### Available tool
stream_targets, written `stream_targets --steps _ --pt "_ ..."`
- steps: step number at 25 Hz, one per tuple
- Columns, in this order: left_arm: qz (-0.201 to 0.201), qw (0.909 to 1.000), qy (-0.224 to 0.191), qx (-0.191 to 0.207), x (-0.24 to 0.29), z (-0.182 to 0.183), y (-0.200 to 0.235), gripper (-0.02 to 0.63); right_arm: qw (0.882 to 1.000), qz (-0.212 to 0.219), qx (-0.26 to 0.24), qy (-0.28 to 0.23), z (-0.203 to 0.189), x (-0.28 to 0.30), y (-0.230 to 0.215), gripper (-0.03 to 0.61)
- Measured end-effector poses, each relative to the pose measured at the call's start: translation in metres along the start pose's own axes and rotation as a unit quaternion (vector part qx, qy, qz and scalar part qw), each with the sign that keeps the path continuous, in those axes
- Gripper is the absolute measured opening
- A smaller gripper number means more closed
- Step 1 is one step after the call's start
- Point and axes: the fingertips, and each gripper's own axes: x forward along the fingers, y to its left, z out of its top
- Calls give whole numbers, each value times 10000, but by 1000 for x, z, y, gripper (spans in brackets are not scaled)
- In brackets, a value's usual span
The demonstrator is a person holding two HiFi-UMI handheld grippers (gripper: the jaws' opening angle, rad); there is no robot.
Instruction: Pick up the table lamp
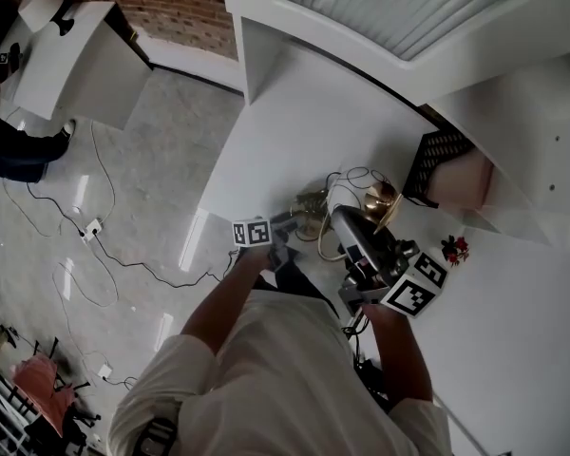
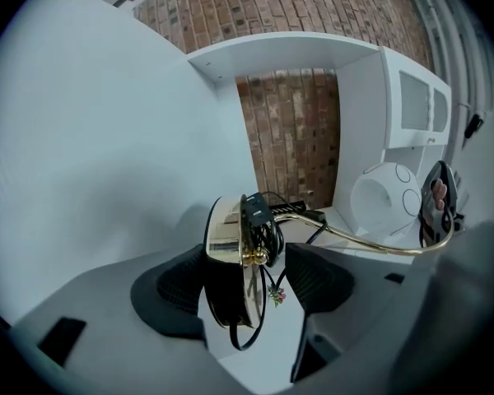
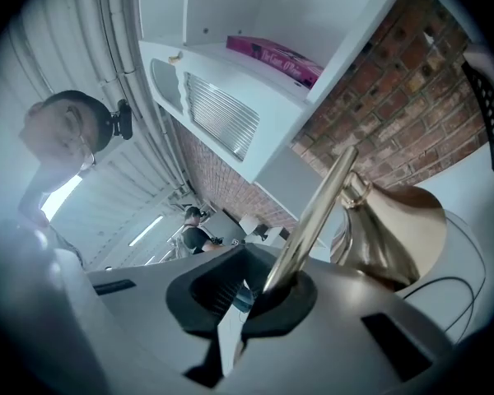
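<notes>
Table lamp (image 1: pixel 385 202) in brass, tipped on its side over the near part of a white table (image 1: pixel 285 131) — the right gripper (image 3: pixel 251 301) is clamped on its thin stem (image 3: pixel 313 212), near the shade (image 3: pixel 395 229). The left gripper (image 2: pixel 249 285) stands wide, with the round base (image 2: pixel 226 245) on edge between its pads and the cord (image 2: pixel 259 220) bundled against it (neither pad looks to be pressing). A hold on so thin a rod will likely let the heavy base swing, so the sound move is to close the left jaws squarely on the base, clear of the cord, before raising. Room is tight: a black mesh basket (image 1: pixel 442 160) sits just beside the shade, a shelf (image 1: pixel 408 27) overhangs behind, loops of cord trail on the table, and the table's edge lies near the left gripper. The freest path — by the look of it — is up and back toward the person.
</notes>
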Motion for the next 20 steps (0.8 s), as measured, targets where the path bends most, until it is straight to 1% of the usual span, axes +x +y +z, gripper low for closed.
stream_targets --steps 8,12,17,20 --pt "-353 9991 184 -164 5 -3 -7 296 9999 20 -151 -18 2 1 15 2" --pt "-692 9968 335 -202 0 -9 -24 253 9997 -16 -248 -55 4 -1 25 2" --pt "-782 9957 472 -149 -5 -11 -34 255 9993 -4 -368 -85 4 -2 37 2" --pt "-815 9954 471 -164 -3 1 -37 275 9988 -50 -482 -51 9 4 33 2"
